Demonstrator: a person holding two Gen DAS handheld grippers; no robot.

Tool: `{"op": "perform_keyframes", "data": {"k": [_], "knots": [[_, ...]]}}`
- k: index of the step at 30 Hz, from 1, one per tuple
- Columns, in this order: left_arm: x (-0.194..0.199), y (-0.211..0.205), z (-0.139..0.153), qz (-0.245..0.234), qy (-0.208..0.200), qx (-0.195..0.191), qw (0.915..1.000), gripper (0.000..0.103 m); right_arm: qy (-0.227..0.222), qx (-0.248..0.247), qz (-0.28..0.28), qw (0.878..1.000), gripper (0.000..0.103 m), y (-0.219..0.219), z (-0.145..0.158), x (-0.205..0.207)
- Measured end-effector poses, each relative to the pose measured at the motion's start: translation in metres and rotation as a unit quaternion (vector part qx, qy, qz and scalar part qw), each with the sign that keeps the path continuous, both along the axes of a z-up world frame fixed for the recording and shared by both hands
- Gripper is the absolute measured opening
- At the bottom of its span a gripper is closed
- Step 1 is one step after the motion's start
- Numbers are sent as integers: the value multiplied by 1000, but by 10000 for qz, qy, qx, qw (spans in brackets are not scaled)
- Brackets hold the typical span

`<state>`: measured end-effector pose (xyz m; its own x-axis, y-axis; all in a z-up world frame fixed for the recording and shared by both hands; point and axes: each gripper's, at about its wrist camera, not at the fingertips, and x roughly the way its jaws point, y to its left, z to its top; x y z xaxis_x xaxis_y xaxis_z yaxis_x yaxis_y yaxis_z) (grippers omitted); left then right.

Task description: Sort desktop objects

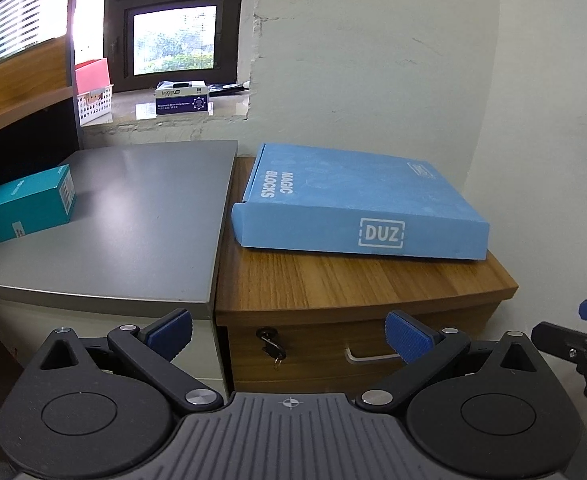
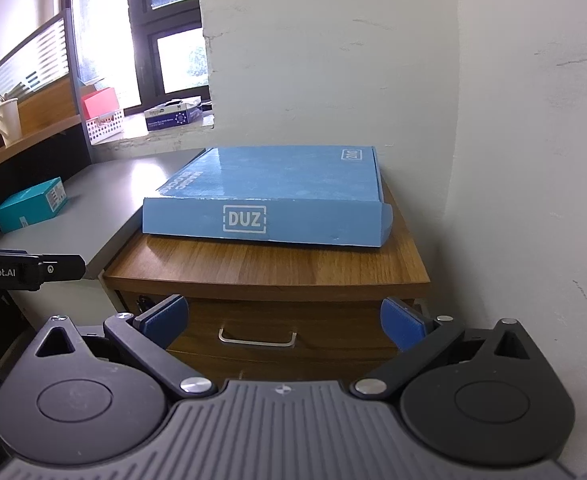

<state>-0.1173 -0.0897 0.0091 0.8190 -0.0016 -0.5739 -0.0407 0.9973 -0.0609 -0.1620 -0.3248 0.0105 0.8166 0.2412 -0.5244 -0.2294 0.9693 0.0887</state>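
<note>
Your left gripper [image 1: 289, 332] is spread wide, blue pads well apart, nothing between them. Same for your right gripper [image 2: 283, 320]: wide open and empty.

Ahead of both, beyond the fingertips, the flat blue DUZ "Magic Blocks" box [image 1: 357, 204] lies on the wooden drawer cabinet [image 1: 333, 284], its printed edge facing you. From the left wrist it sits ahead and to the right of the jaws; from the right wrist it is nearly dead ahead [image 2: 269, 200].

Far left of the left jaws, the teal carton [image 1: 23, 204] rests on the grey cabinet top [image 1: 145, 216], well apart from the blue box. The right wrist shows it too, smaller and farther left [image 2: 31, 204].

Only the left view shows the key [image 1: 271, 346] in the drawer lock, just past the jaws; the right view has something dark there, too hidden to name. Only the right view shows the whole drawer handle [image 2: 257, 338], between the pads, and the white mug [image 2: 7, 122] on the desk ledge.

Each camera catches the other gripper at its frame edge.
</note>
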Motion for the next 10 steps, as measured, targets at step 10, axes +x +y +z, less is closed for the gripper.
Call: {"op": "perform_keyframes", "data": {"k": [10], "knots": [[-5, -10, 2, -154, -101, 122, 9998, 103, 0, -22, -58, 10000, 103, -7, 0, -4]]}}
